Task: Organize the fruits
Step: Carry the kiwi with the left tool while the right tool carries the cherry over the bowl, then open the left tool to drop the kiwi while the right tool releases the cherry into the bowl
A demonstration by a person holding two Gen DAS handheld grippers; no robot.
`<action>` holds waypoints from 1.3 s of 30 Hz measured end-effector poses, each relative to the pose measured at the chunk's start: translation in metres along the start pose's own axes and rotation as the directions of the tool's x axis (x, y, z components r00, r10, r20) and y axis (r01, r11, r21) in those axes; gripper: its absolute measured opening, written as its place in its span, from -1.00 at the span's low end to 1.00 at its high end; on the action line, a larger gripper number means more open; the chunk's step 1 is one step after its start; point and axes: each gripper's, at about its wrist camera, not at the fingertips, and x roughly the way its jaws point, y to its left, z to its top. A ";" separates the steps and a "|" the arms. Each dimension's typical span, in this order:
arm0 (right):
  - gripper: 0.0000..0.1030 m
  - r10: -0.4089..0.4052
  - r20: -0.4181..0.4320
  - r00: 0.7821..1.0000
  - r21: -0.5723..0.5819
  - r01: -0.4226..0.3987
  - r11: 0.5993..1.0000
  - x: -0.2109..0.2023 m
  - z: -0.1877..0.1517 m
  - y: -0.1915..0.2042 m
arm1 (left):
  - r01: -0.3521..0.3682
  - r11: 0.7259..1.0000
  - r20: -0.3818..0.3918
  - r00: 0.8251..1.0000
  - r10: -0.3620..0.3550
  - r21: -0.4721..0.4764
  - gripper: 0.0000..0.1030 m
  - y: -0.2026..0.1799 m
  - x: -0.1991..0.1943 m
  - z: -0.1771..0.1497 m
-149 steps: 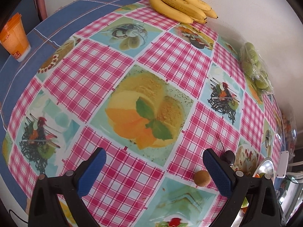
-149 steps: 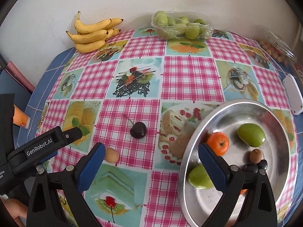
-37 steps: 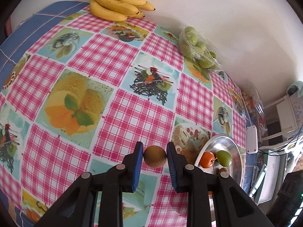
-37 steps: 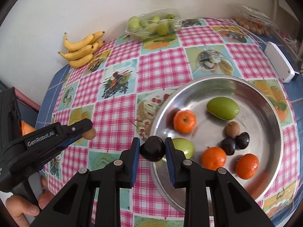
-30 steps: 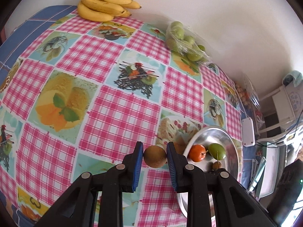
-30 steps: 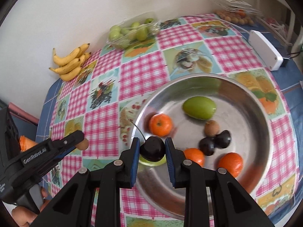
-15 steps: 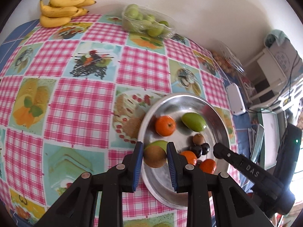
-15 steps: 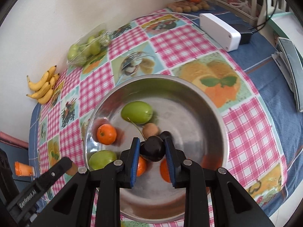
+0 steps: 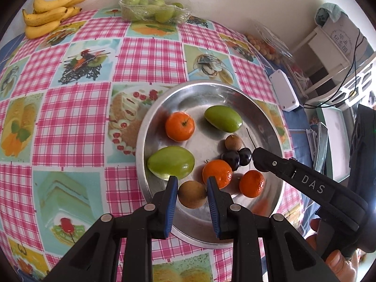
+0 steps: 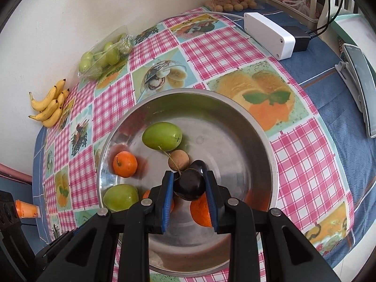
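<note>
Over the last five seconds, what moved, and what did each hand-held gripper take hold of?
The left hand-held gripper closed on the brown fruit from the tablecloth; the right hand-held gripper closed on the dark cherry. Both carried them rightward over the metal bowl and still grip them. Bananas, the bagged green fruit and the fruit already in the bowl stayed put.

A home dining spot: checkered fruit-print tablecloth (image 9: 145, 56) on the tabletop, bananas (image 9: 49, 11), a metal fruit bowl (image 9: 265, 117).
</note>
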 end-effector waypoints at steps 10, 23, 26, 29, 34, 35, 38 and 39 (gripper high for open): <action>-0.45 0.002 -0.029 1.000 -0.015 -0.002 1.000 0.008 -0.002 0.005 | -0.010 1.000 -0.034 0.999 0.010 -0.016 -0.47 0.005 0.011 -0.001; -0.33 0.003 -0.035 0.999 -0.026 -0.004 1.000 0.008 -0.001 0.007 | -0.014 1.000 -0.052 0.999 0.012 -0.025 -0.45 0.008 0.018 0.000; -0.33 0.003 -0.035 0.999 -0.026 -0.004 1.000 0.008 -0.001 0.008 | -0.011 1.000 -0.054 0.998 0.010 -0.023 -0.45 0.007 0.019 0.000; -0.33 0.003 -0.035 0.999 -0.026 -0.004 1.000 0.008 -0.002 0.008 | -0.012 1.000 -0.051 0.999 0.011 -0.027 -0.44 0.007 0.018 0.001; -0.32 0.004 -0.035 0.999 -0.033 -0.005 0.999 0.007 -0.001 0.009 | -0.027 0.999 -0.012 1.000 0.027 -0.033 -0.44 0.010 0.007 0.003; -0.25 0.003 -0.035 0.999 -0.038 -0.004 0.999 0.007 -0.001 0.010 | -0.043 0.999 0.003 0.999 0.043 -0.034 -0.44 0.011 0.004 0.004; -0.02 0.001 -0.035 0.999 -0.055 -0.003 0.998 0.006 -0.002 0.014 | -0.108 0.993 0.040 0.993 0.109 -0.043 0.01 0.017 0.000 0.006; 0.08 0.000 -0.035 0.999 -0.062 -0.002 0.998 0.007 -0.002 0.015 | -0.124 0.991 0.046 0.991 0.126 -0.053 0.24 0.020 -0.001 0.006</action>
